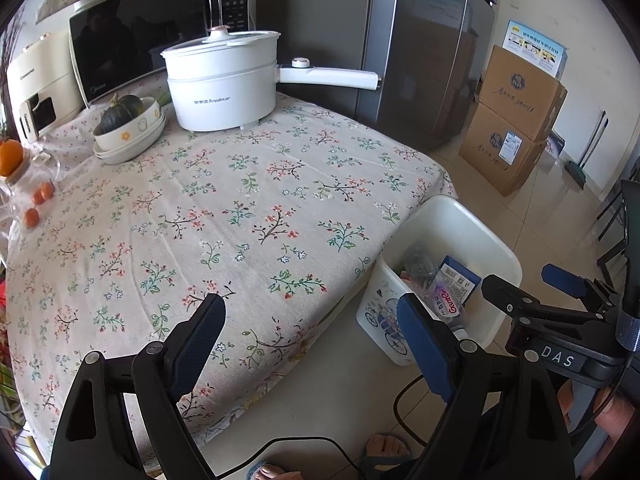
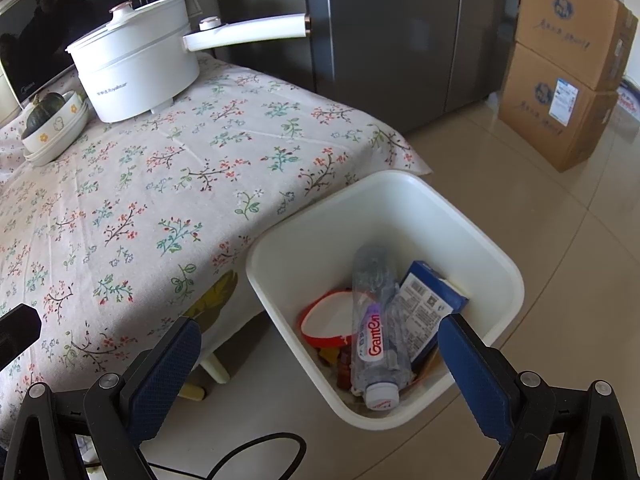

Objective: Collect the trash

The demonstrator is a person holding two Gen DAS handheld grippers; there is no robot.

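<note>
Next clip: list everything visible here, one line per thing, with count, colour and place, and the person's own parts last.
table: 1, floral cloth, left
electric pot: 1, white, table's far end
bowls: stacked, cream, holding a dark squash, beside pot
microwave: 1, dark, behind pot
bin: 1, white, on floor by table
bottle: 1, clear, in bin
carton: 1, blue, in bin
band: 1, red, in bin
boxes: 2, brown, stacked by wall
fridge: 1, grey, behind table
left gripper: open, empty
right gripper: open, above bin
foot: sandalled, on floor

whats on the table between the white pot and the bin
Nothing: between the white pot and the bin lies only bare flowered tablecloth; the right wrist view shows it best.
</note>
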